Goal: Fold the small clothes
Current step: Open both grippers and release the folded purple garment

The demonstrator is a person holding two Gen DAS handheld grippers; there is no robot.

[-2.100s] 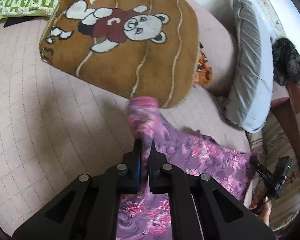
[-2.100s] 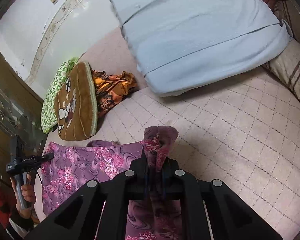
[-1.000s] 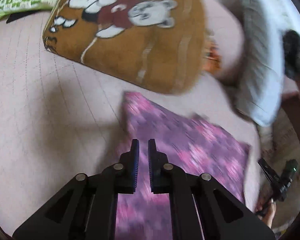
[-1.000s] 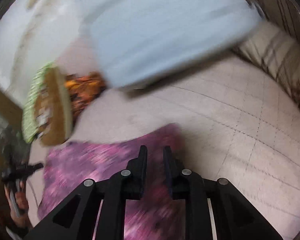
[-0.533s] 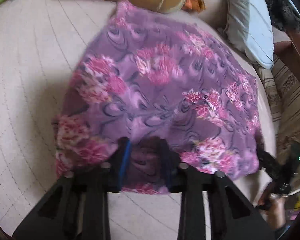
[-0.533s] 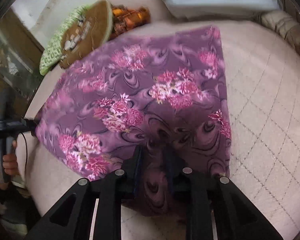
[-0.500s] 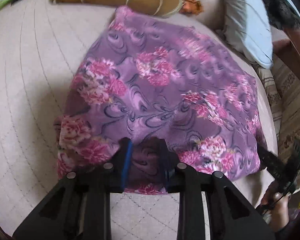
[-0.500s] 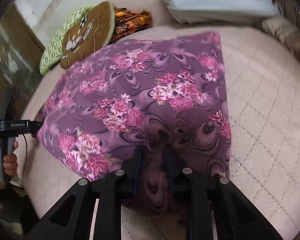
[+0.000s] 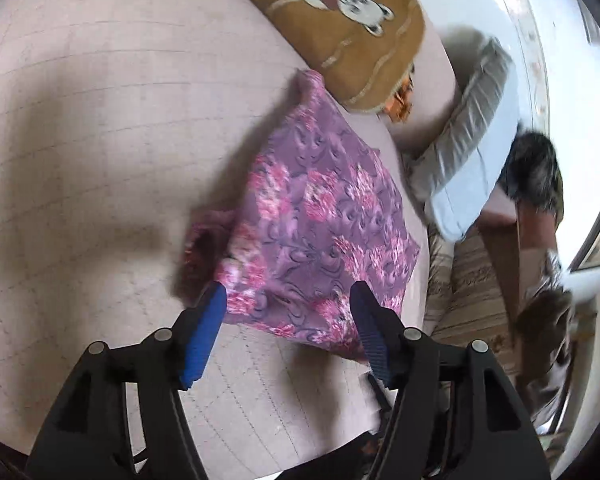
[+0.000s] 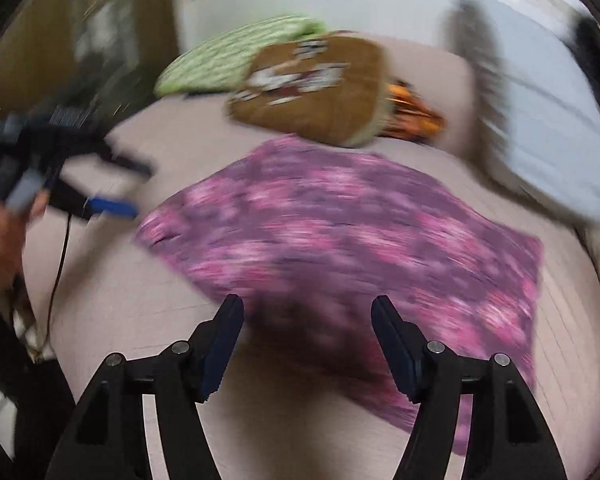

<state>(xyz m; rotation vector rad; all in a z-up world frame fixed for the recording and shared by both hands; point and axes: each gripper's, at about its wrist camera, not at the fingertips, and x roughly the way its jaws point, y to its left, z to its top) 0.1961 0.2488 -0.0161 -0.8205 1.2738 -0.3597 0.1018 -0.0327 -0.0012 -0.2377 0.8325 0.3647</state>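
The purple floral fabric garment [image 9: 320, 216] lies spread flat on the beige quilted bed [image 9: 100, 120], just below the brown round bear-print cushion [image 9: 332, 12]. Left gripper [image 9: 286, 300] and right gripper [image 10: 306, 316] have both just been opening and hold nothing. For a neat next fold, I'd pinch matching corners and keep the edges lined up.

Each camera rides behind its own tongs and looks steeply down, close over the purple floral cloth [image 9: 320, 216] on the quilted bed [image 9: 100, 128]. The left view faces the cloth's narrow end; the right view, blurred, looks across its long side. Both share the cloth, the brown bear cushion [image 9: 340, 12] beyond it and the pale pillow [image 10: 556, 128].
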